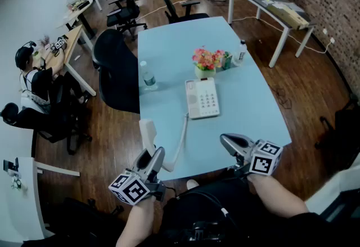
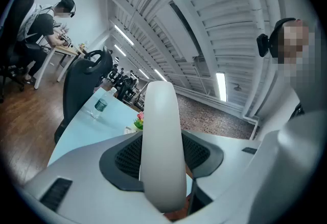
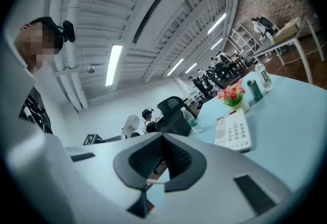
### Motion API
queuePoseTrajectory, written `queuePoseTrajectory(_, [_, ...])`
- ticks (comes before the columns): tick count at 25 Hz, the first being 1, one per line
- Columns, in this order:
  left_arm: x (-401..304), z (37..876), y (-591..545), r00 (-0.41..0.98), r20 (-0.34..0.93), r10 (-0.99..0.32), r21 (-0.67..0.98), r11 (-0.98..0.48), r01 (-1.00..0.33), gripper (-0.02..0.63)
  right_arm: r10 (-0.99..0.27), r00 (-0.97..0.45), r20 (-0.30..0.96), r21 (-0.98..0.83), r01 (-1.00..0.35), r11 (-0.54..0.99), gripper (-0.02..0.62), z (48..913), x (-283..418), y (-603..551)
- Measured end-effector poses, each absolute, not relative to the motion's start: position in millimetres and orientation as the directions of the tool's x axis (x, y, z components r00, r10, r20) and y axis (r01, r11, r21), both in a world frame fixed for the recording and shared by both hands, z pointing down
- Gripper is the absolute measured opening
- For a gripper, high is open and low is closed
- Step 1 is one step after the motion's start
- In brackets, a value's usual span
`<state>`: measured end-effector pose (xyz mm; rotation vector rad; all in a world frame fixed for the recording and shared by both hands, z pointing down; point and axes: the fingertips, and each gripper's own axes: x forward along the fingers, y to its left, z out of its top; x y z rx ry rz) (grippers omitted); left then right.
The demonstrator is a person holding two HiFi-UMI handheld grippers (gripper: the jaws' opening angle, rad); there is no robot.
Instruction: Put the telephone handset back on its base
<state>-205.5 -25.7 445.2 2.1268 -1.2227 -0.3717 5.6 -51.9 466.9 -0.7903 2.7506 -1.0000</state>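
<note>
My left gripper (image 1: 152, 158) is shut on the white telephone handset (image 1: 147, 134) and holds it upright just off the table's front edge. In the left gripper view the handset (image 2: 162, 141) stands between the two jaws, pointing up. A coiled cord (image 1: 181, 139) runs from the handset up to the white telephone base (image 1: 202, 98), which lies in the middle of the light blue table (image 1: 169, 43). Low over the front right corner, my right gripper (image 1: 229, 142) is shut with nothing in it. From the right gripper view the base (image 3: 234, 133) lies ahead to the right.
A vase of flowers (image 1: 207, 61) stands just behind the base, with a small bottle (image 1: 241, 52) to its right. A water bottle (image 1: 148, 78) stands at the table's left edge beside a black office chair (image 1: 115, 71). A person sits at a desk far left.
</note>
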Motion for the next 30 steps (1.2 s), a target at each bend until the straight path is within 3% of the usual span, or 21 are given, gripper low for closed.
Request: queuePoseTrajectory(30, [-207.9, 465.9, -31.5, 0.532, 0.103, -0.841, 0.679, -0.332, -0.655, 0.209, -0.519, -0.850, 0.087, -0.611, -0.457, 0.647, 0.015, 472.5, 8.9, -55.0])
